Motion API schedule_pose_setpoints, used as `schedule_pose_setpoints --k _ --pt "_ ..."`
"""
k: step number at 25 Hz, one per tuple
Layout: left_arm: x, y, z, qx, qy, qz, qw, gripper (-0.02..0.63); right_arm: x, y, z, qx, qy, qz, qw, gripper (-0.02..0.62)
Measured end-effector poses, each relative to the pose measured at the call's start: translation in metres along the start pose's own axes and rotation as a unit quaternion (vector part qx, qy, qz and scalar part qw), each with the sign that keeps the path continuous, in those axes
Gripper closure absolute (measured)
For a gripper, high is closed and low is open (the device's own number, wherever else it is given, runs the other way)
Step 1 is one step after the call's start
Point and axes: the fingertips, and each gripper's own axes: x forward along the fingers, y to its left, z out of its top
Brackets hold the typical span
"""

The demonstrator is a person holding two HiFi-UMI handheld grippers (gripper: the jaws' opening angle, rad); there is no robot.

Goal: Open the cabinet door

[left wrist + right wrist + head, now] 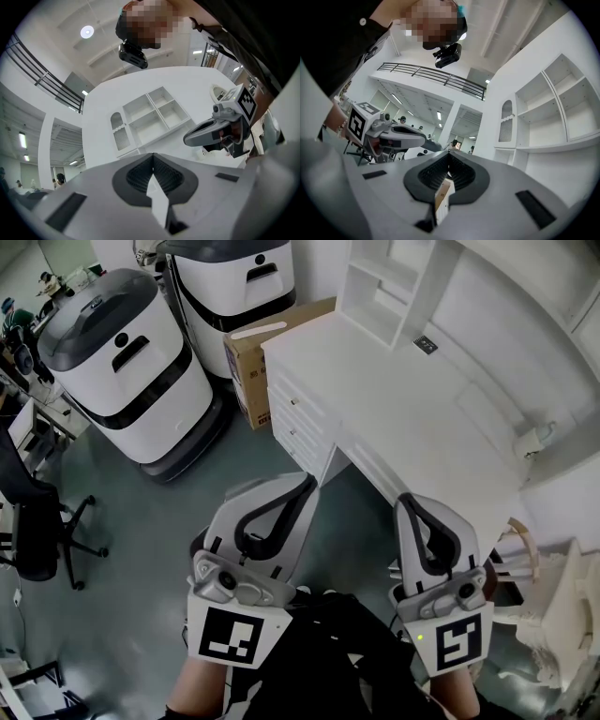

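We hold the left gripper (298, 486) and right gripper (414, 504) closed and empty; the arched cabinet door (505, 123) stands far ahead, across the counter (394, 399), well apart from both.

Supporting surfaces: desk and floor.
The white desk (403, 399) bears an open shelf unit (384, 287) at its back and a small dark flat item (425, 344). On the grey floor (141, 540) stand a cardboard box (248, 357) just beside the desk, two white-and-grey machines (122, 371) and a black office chair (37, 521).

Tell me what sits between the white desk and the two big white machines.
A brown cardboard box on the floor, beside the desk at its drawer end; the head view shows it.
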Motion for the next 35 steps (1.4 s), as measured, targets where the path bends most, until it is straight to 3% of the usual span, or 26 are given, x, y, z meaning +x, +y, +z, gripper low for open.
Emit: schedule_pose_setpoints --k 18,35 --pt "-0.009 -0.002 0.011 0.007 -0.029 -0.012 0.9995 0.606 -0.015 0.007 0.006 -0.017 0.002 -0.027 0.999 0.595" --pt "0.048 0.017 -0.017 0.020 -0.017 -0.009 0.9996 0.606 0.031 -0.038 -0.024 -0.010 -0.004 -0.012 1.000 0.595"
